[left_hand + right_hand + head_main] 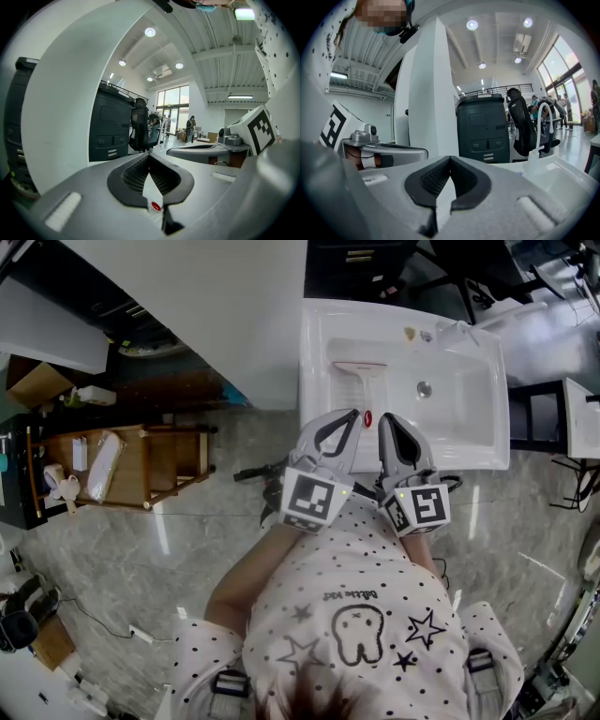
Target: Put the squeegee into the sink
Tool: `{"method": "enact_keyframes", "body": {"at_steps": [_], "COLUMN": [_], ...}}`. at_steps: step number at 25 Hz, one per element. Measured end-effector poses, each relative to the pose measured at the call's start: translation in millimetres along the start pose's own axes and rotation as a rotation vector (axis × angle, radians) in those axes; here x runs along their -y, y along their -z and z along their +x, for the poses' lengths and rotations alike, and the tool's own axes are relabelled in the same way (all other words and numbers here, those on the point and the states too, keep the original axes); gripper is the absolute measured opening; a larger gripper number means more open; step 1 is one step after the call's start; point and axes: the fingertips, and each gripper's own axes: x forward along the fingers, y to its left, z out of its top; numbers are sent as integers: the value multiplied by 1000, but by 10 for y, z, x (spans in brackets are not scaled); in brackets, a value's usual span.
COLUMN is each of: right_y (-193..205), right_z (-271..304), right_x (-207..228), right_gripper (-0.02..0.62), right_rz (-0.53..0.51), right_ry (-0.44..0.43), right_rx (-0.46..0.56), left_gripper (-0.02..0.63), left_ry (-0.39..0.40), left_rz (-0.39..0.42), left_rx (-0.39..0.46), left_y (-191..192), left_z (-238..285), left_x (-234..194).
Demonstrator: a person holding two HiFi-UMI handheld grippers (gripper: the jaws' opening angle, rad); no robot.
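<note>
Squeegee lies flat in the white sink, blade at the far side, handle end (red spot on it) pointing at the person and sitting just between the two gripper tips. Left gripper is narrow, tips together with nothing clamped, the handle showing only through the gap behind them. Right gripper is likewise narrow, tips together and empty, both over the sink's near part.

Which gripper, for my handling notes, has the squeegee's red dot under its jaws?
The left gripper: its view shows the squeegee's red dot just below its shut jaws; the right gripper's view shows none.
</note>
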Motion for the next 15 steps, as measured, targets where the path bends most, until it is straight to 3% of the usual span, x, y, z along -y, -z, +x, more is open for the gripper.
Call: {"method": "enact_keyframes", "body": {"at_steps": [15], "right_y": [3], "right_z": [-6], "right_x": [-73], "right_gripper": [-3], "right_rz": [-6], "right_ry": [-23], "right_rx": [1], "left_gripper": [-9], "left_ry": [0], "left_rz": [3], "left_rx": [5], "left_y": [-6], "left_z": [-39], "left_x": [25]}}
